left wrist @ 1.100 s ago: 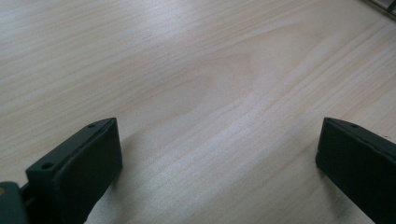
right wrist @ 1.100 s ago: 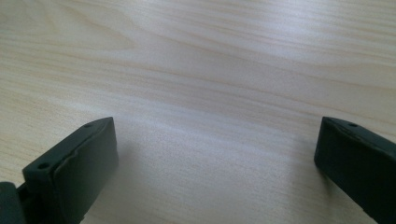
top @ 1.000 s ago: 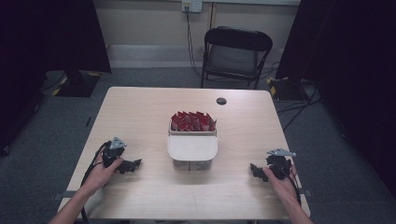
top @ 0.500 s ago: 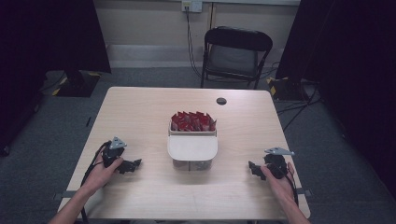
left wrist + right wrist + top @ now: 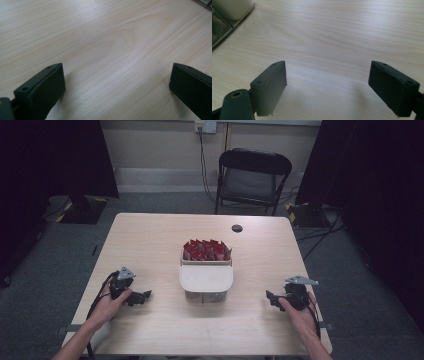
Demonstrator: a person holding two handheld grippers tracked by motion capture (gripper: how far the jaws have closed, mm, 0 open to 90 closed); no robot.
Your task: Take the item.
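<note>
Both grippers resting on the wooden table (image 5: 150,240): left gripper (image 5: 142,296) at lower left of the high view, jaws spread wide over bare wood, nothing between them; right gripper (image 5: 270,299) at lower right, jaws wide apart too, having just closed a little, holding nothing. Next in size, a dark folding chair (image 5: 252,175) at upper centre beyond the table. Centre frame, a clear container (image 5: 206,292) with a pale lid (image 5: 206,277) across its near part, between the grippers and apart from both. Red packets (image 5: 205,250) packed upright in its far, uncovered part. Smallest, a small black round thing (image 5: 237,228) near the far edge.
</note>
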